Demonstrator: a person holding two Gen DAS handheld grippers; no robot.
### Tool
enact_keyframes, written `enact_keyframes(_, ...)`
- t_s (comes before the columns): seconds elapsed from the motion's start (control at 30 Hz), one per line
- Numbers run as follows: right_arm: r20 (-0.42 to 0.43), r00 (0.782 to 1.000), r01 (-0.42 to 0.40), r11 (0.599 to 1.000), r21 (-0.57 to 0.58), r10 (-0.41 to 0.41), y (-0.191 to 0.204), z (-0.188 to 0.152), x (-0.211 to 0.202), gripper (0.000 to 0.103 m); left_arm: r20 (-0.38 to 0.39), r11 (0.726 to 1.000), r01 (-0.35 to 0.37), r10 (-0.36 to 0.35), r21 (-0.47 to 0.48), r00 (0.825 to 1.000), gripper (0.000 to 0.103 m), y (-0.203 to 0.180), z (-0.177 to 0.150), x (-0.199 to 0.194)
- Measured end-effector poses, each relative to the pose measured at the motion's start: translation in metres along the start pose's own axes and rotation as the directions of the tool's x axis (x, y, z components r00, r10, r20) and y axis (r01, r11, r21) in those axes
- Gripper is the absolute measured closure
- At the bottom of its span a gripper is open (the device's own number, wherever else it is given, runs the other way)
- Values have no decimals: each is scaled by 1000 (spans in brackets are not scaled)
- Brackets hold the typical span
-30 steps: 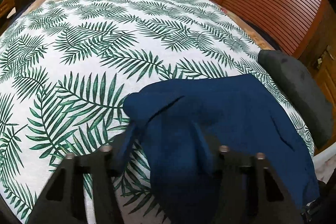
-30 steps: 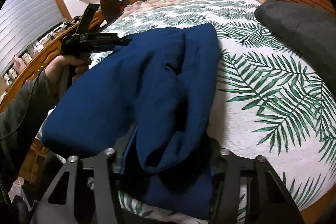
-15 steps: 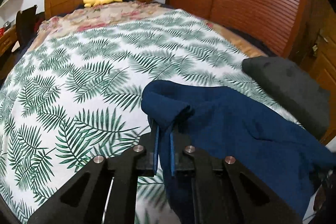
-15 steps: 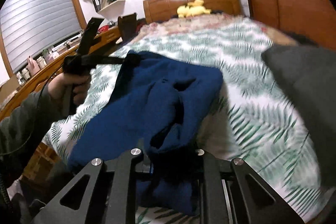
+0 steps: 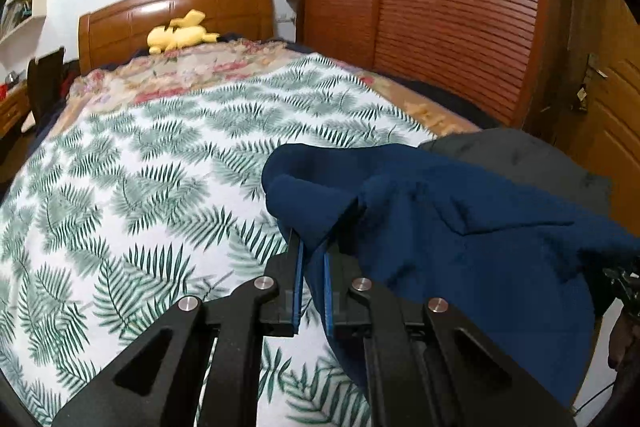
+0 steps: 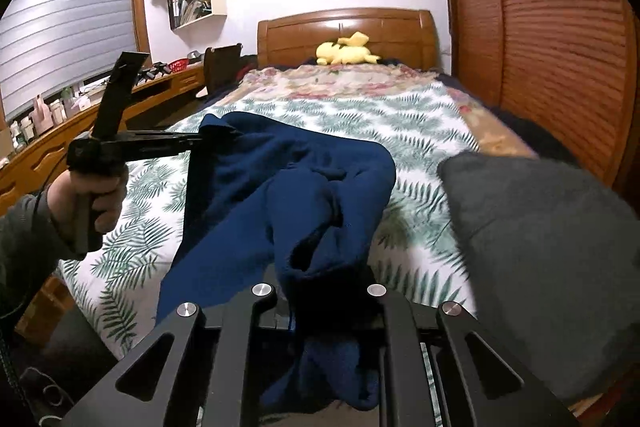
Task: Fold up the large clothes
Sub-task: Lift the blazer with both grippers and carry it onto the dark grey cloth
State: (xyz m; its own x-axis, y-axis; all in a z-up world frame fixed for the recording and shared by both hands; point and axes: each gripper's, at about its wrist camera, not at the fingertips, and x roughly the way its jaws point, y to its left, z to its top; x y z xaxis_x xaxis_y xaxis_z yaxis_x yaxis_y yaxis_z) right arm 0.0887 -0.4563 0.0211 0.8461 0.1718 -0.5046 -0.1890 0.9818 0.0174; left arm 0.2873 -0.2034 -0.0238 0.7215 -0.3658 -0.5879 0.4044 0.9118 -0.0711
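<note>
A dark blue garment (image 6: 280, 183) is held up over the near end of the bed (image 5: 120, 187), stretched between the two grippers. The left gripper (image 5: 312, 247) is closed on one bunched corner, the cloth pinched between its blue pads; its jaws have just been closing. The right gripper (image 6: 320, 291) is closed on another fold, and its jaws have just been closing too. A grey cushion (image 6: 540, 247) lies by the bed's right edge, a yellow plush toy (image 6: 346, 53) at the headboard.
</note>
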Motion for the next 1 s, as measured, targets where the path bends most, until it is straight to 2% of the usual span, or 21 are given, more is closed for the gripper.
enact_keyframes(0.17, 56, 998, 44, 998, -34, -42, -18, 24, -18, 89, 63, 999, -13, 11, 44, 998, 94, -28, 35, -11)
enact_keyframes(0.43, 124, 980, 158, 987, -31, -153, -67, 47, -62, 89, 138, 993, 17, -33, 114, 990, 94, -97, 100, -4)
enact_keyframes(0.67, 119, 949, 293, 956, 5, -292, -99, 44, -97, 89, 127, 982, 120, -138, 146, 982, 94, -171, 139, 31)
enact_keyframes(0.77, 91, 942, 317, 946, 65, -322, -114, 36, -107, 88, 117, 973, 146, -168, 178, 979, 93, -205, 148, 48)
enact_keyframes(0.9, 27, 928, 367, 924, 105, -372, -121, 20, -108, 87, 70, 965, 172, -189, 198, 980, 93, -236, 145, 78)
enact_keyframes(1.0, -20, 920, 391, 911, 130, -392, -126, 7, -110, 83, -1, 956, 192, -197, 222, 980, 92, -252, 134, 99)
